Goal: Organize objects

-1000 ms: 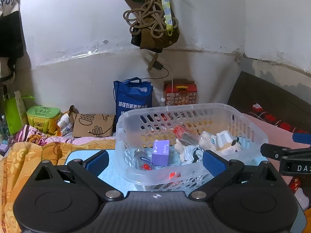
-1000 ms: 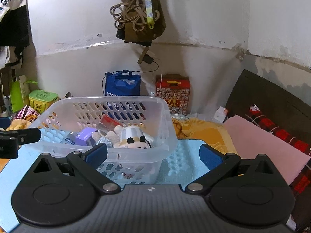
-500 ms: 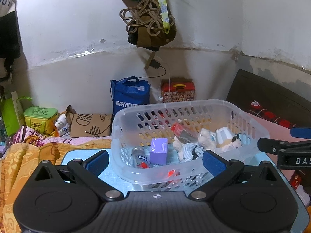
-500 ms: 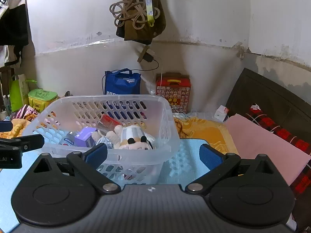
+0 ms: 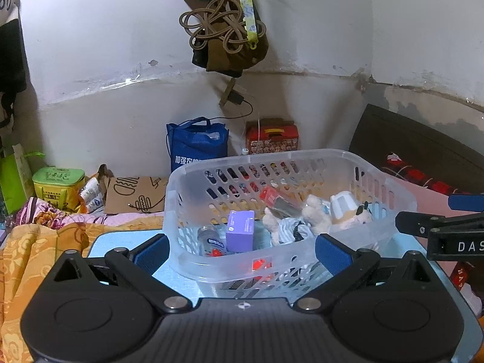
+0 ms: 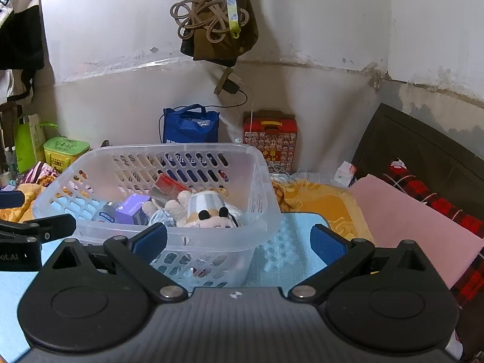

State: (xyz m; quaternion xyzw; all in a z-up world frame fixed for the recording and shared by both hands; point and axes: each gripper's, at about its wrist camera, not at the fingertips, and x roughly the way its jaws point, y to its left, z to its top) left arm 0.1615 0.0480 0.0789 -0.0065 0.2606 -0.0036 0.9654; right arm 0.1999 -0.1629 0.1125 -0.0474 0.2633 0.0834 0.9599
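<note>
A clear plastic basket (image 5: 393, 193) stands on a light blue mat (image 6: 284, 251) spread over the bed. Inside lie a purple box (image 5: 240, 230), a small bottle (image 5: 208, 239) beside it, a red packet (image 5: 276, 198) leaning against the far wall, and a plush toy (image 5: 341, 211) toward the basket's right end; the right wrist view shows the same toy (image 6: 208, 211) close to the near rim. The left gripper (image 5: 242, 251) hovers in front of the basket with its blue pads wide apart, the near wall of the basket between them; it holds nothing. The right gripper (image 6: 237, 240) is also spread wide, one pad in front of the basket's near wall and the other over bare mat to the right of the basket, and it grips nothing. Each gripper shows at the edge of the other's view, beside a short end of the basket. Behind the basket a blue bag (image 5: 196, 145) and a red box (image 5: 272, 137) stand against the wall, with a green tin (image 5: 59, 184) further left. An orange blanket (image 5: 33, 242) lies left of the mat and a pink sheet (image 6: 417, 220) to its right.
</note>
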